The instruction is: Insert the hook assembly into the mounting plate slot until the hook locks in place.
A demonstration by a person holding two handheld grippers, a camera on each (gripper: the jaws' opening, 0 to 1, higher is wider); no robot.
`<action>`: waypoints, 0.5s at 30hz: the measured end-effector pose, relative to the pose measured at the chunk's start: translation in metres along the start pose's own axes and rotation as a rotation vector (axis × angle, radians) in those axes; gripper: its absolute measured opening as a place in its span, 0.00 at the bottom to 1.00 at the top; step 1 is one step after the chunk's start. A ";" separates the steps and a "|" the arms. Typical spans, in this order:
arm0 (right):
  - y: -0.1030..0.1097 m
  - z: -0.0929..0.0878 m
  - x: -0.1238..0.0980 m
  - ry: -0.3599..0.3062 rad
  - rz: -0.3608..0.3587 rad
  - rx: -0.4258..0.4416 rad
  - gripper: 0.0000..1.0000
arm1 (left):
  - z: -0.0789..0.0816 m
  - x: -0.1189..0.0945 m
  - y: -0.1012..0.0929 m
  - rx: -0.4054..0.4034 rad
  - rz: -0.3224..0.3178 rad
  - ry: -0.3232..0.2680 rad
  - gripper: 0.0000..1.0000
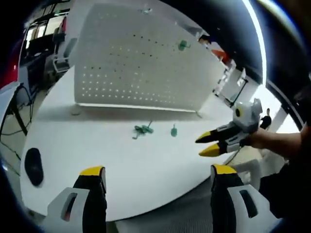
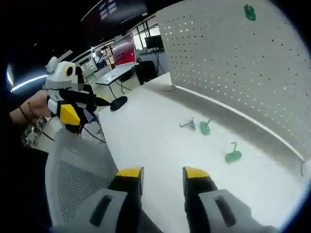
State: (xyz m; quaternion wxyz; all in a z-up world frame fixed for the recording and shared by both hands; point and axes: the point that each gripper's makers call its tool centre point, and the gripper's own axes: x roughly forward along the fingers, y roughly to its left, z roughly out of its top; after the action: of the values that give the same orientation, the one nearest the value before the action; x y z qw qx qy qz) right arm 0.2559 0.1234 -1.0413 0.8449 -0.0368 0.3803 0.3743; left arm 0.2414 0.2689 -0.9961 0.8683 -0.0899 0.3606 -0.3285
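Hovering over the near edge of the white table (image 1: 146, 170), both grippers are empty, and no hook is picked up yet. The left gripper (image 1: 158, 175) is holding its yellow-tipped jaws wide apart, while the right gripper (image 2: 161, 173) is keeping only a narrow gap between its jaws, with nothing in it. In the left gripper view the right gripper (image 1: 208, 144) is coming in from the right with its tips slightly parted. The green hook pieces are lying loose on the table in front of the white pegboard (image 1: 141, 58): a tangled hook piece (image 1: 143, 130) to the left and a small hook (image 1: 174, 131) just beside it. In the right gripper view a third hook (image 2: 233, 155) is standing well apart from the pair (image 2: 198, 125). One green hook (image 1: 182, 45) is already sitting high on the pegboard. I judge that the task is at its very beginning, the reaching step. To do it well, the person should be choosing the separate hook, not the tangled one, opening the right gripper wider, and closing on the base so that the insertion end is staying free. The perforated board is standing upright, so the other gripper may need to be steadying it during the push.
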 end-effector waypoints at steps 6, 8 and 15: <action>-0.017 0.017 0.016 0.001 0.005 -0.012 0.29 | -0.005 -0.002 0.010 0.034 0.028 0.040 0.90; -0.025 0.024 0.022 -0.005 0.009 -0.004 0.29 | -0.001 -0.002 0.007 -0.007 0.002 0.020 0.91; -0.062 0.023 0.050 0.050 -0.042 -0.129 0.27 | -0.005 0.005 0.006 0.006 -0.002 0.040 0.90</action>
State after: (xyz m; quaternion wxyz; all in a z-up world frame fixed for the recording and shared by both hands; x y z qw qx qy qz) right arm 0.3327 0.1167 -1.0724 0.8387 -0.1083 0.3756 0.3791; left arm 0.2441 0.2709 -1.0052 0.8609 -0.0811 0.3770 -0.3319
